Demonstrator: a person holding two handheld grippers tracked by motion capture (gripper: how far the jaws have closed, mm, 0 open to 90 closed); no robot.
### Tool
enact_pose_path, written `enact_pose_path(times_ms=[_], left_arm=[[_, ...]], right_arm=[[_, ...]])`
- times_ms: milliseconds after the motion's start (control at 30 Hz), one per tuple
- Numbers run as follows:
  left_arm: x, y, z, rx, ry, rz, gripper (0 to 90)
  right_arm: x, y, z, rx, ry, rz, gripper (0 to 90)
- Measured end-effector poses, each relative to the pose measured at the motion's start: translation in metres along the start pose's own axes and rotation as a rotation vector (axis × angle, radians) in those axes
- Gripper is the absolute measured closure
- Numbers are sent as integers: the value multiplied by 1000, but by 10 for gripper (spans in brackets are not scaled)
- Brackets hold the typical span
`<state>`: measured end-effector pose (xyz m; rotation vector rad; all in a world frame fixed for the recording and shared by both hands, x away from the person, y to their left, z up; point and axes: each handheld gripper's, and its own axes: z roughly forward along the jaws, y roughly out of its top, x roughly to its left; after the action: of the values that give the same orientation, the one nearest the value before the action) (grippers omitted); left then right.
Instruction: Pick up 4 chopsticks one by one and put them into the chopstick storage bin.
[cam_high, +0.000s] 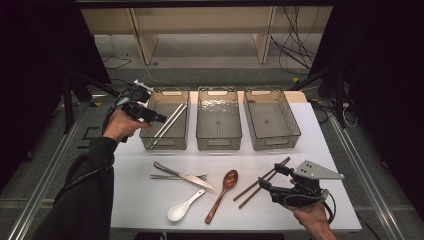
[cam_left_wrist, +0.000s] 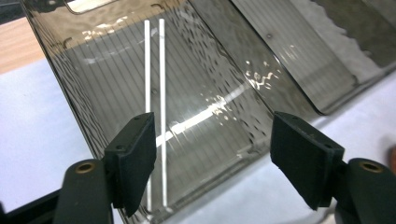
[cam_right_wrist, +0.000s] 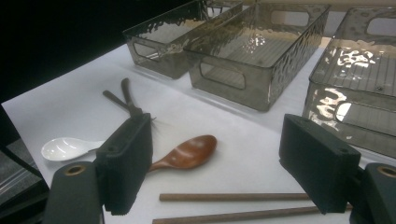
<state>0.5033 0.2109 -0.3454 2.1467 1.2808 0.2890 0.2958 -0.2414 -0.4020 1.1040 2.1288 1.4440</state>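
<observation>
A pair of silver chopsticks (cam_high: 170, 122) lies slanted inside the leftmost clear bin (cam_high: 150, 142). My left gripper (cam_high: 159, 118) hovers at that bin's left rim, open and with nothing between its pads. In the left gripper view, the silver chopsticks (cam_left_wrist: 162, 70) rest on the bin floor beyond my left gripper (cam_left_wrist: 212, 135). My right gripper (cam_high: 272, 176) is open near the table's front right, just beside a pair of brown wooden chopsticks (cam_high: 255, 186). The right gripper view has those wooden chopsticks (cam_right_wrist: 224, 197) lying below my right gripper (cam_right_wrist: 217, 144), apart from its pads.
A middle bin (cam_high: 218, 142) and a right bin (cam_high: 272, 142) stand beside the first. On the white mat lie a knife (cam_high: 185, 176), a fork (cam_high: 170, 177), a wooden spoon (cam_high: 222, 192) and a white spoon (cam_high: 182, 207).
</observation>
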Motion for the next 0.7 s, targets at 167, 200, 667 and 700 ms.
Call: enact_pose_path(times_ms=[167,200,667,700], left_arm=[[-7,-20,-6,-21,-22,10,278],[-9,-26,-7,-30,-32,8,274],[-24,-83,-13,-59,-20,35,211],[-26,-87,-14,-63,-18,36,208]], right_arm=[[-3,1,1,19,9,-4,263],[-4,2,2,33,20,-8,260],[-14,16,20,177,89,-134,254],[-15,17,21,181,89,-141,254]])
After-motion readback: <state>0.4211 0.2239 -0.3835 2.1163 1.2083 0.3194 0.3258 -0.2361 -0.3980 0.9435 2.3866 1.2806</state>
